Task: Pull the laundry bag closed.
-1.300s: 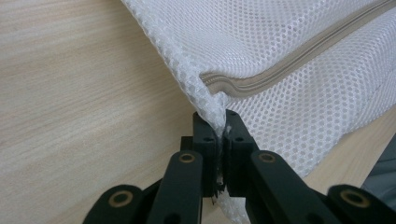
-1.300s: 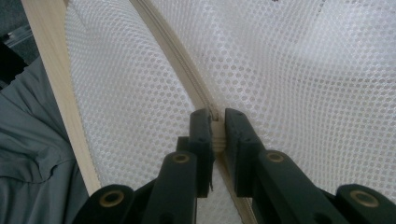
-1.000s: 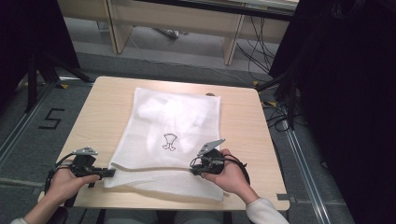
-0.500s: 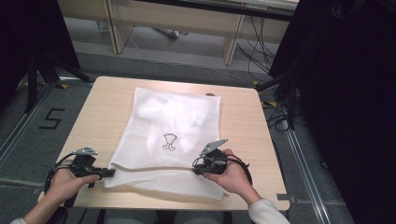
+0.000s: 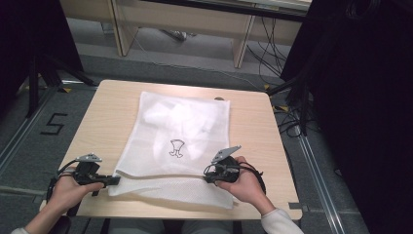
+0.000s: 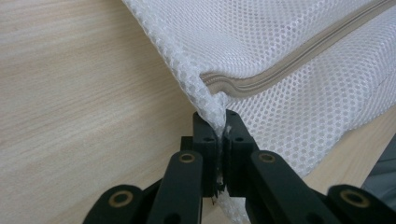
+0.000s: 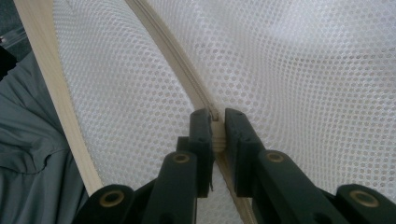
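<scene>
Nothing has shifted since the earlier frame: the white mesh laundry bag (image 5: 178,146) (honeycomb weave, beige zipper, small black print) lies flat on the pale wooden tabletop (image 5: 253,126). The left gripper (image 6: 218,135) pinches its corner; the right gripper (image 7: 216,128) clamps the zipper.

mesh bag (image 5: 180,141) on table (image 5: 107,112) | left claw (image 5: 116,181) at near-left corner | right claw (image 5: 208,178) near-right
</scene>
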Demonstrator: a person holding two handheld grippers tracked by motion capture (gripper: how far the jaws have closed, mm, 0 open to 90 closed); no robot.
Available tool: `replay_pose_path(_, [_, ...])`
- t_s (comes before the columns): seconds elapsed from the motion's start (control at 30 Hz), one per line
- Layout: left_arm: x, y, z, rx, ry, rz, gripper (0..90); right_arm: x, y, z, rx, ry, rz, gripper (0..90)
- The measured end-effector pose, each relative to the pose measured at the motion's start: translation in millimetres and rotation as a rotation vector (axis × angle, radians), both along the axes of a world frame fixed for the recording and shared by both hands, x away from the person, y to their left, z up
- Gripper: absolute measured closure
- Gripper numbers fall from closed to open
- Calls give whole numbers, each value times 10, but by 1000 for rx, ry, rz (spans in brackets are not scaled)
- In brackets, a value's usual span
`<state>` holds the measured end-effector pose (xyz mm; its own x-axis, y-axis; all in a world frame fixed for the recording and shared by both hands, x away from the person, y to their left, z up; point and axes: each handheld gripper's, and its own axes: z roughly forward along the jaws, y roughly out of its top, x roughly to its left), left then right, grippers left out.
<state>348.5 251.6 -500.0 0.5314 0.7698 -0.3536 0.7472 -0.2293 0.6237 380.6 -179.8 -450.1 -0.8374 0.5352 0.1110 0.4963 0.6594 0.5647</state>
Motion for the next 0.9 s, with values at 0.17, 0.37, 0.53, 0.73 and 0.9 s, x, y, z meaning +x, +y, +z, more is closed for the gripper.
replay_pose_path(0.17, [-2,-7,-8,-13,-10,6,853,-8,-26,5,8,3,-7,825])
replay_pose_path(0.37, [0,3,-1,-4,-1,-2,854,-14,-55,-15,14,1,-16,825])
replay_pose_path(0.53, [-1,-3,-7,-8,-9,3,853,-21,-94,-16,0,8,-24,825])
replay_pose_path(0.73, [-2,1,-7,-6,-10,1,854,-25,-127,-10,3,1,-27,825])
replay_pose_path(0.9, [0,6,2,1,0,-5,854,-32,-171,-14,3,19,-41,825])
